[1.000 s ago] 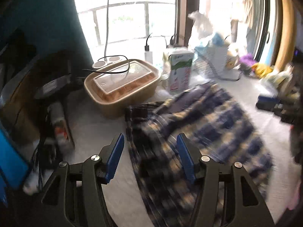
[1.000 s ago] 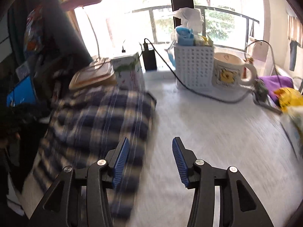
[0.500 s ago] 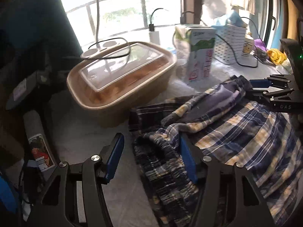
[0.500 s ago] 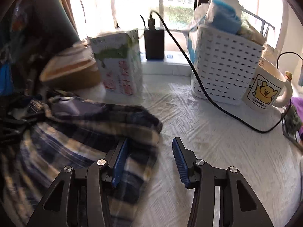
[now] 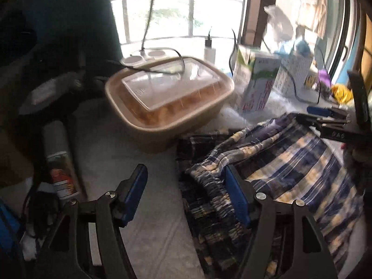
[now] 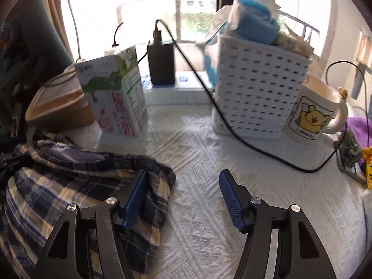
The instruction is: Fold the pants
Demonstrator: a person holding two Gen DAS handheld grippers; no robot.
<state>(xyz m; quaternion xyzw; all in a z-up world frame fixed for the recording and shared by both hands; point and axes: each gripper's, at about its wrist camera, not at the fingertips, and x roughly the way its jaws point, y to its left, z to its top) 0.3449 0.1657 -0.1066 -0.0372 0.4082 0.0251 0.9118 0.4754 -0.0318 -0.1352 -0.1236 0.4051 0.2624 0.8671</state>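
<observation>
Pants (image 5: 290, 162) lie bunched at 3 o'clock on the counter (image 6: 209, 162), folding unfinished; left tongs (image 5: 186, 193) and right tongs (image 6: 183, 197) both wide, empty.

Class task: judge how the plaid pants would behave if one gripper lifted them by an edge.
The plaid pants lie crumpled in soft folds, so they would probably drape limply. The gathered waistband looks elastic, so it might stretch. The thin cloth is likely light.
</observation>
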